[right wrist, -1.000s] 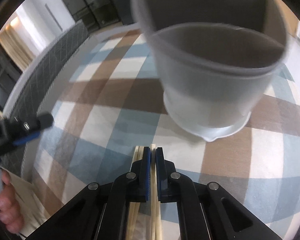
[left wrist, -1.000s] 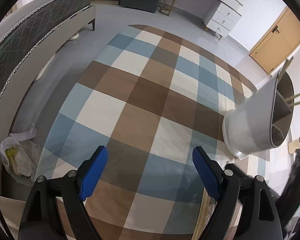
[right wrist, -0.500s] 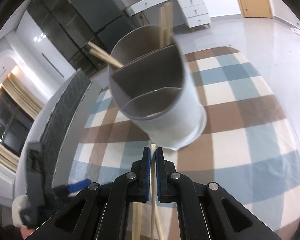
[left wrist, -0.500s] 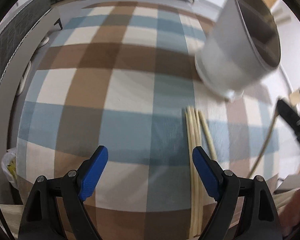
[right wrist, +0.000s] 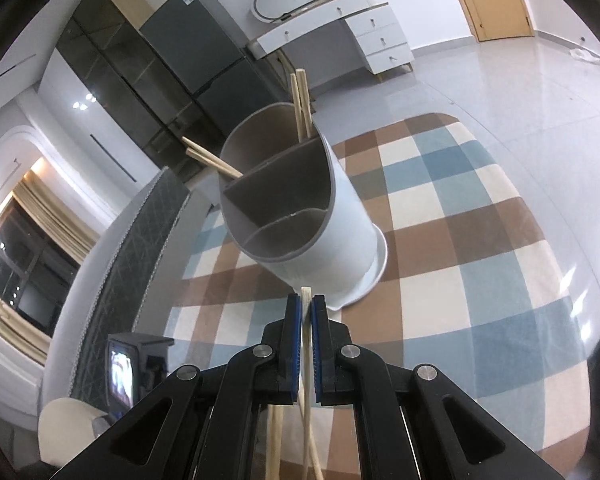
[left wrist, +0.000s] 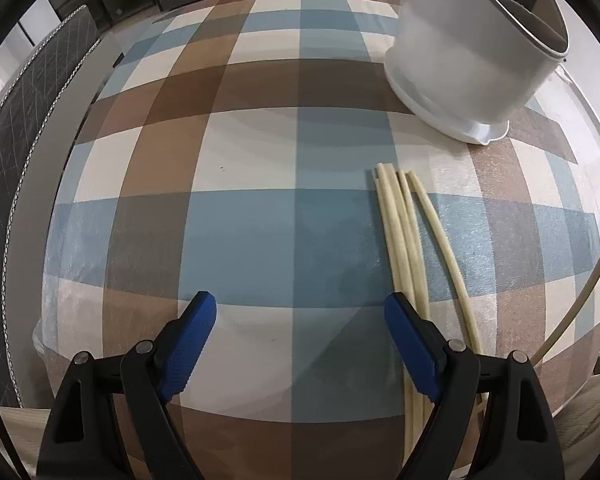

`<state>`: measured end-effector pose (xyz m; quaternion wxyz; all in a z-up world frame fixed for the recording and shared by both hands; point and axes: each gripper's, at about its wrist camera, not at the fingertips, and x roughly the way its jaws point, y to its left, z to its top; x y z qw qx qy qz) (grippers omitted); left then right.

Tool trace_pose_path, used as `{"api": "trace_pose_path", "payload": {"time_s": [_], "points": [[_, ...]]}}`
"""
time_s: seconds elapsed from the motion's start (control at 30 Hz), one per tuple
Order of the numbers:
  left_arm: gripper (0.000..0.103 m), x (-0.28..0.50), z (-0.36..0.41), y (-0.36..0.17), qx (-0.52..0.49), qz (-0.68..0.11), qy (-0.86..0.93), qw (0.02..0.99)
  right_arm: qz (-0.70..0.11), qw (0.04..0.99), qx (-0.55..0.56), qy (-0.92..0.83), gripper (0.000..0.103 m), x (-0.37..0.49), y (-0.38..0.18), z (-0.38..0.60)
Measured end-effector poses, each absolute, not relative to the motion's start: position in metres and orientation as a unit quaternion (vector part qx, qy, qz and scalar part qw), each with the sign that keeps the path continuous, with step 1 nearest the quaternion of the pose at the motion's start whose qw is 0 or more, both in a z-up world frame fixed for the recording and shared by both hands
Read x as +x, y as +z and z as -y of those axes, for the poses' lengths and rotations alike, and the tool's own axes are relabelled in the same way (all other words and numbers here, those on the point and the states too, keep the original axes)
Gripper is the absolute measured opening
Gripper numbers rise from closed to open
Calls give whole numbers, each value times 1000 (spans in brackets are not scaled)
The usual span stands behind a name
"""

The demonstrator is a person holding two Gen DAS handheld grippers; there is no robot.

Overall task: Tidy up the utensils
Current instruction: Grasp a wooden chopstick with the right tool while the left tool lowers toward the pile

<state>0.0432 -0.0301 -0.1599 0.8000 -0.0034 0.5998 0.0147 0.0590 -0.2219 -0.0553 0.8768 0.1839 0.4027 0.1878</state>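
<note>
Several pale chopsticks [left wrist: 400,240] lie side by side on the checked tablecloth [left wrist: 252,208], just in front of my left gripper's right finger. My left gripper [left wrist: 300,312] hangs open above the cloth with nothing between its blue pads. The white utensil holder [left wrist: 472,60] stands at the upper right. In the right wrist view my right gripper [right wrist: 306,312] is shut on a single chopstick [right wrist: 306,294], whose tip pokes out just short of the holder [right wrist: 320,240]. The holder's far compartments have chopsticks [right wrist: 300,108] in them, and the near compartment looks empty.
A grey quilted seat back [left wrist: 24,128] runs along the table's left side. Behind the holder stand a dark fridge [right wrist: 196,40] and a white dresser [right wrist: 364,28]. The cloth [right wrist: 480,260] right of the holder is bare.
My left gripper swung across and down, so the chopsticks on the cloth came into its view. My right gripper rose and drew back from the holder with one chopstick pinched.
</note>
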Motion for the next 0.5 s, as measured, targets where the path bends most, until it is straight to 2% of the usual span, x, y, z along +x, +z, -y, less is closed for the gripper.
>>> {"api": "trace_pose_path", "payload": {"time_s": [0.5], "points": [[83,42,47,-154,16,-584,-3,811,-398,872,210,193,4,60,-52,232]]}}
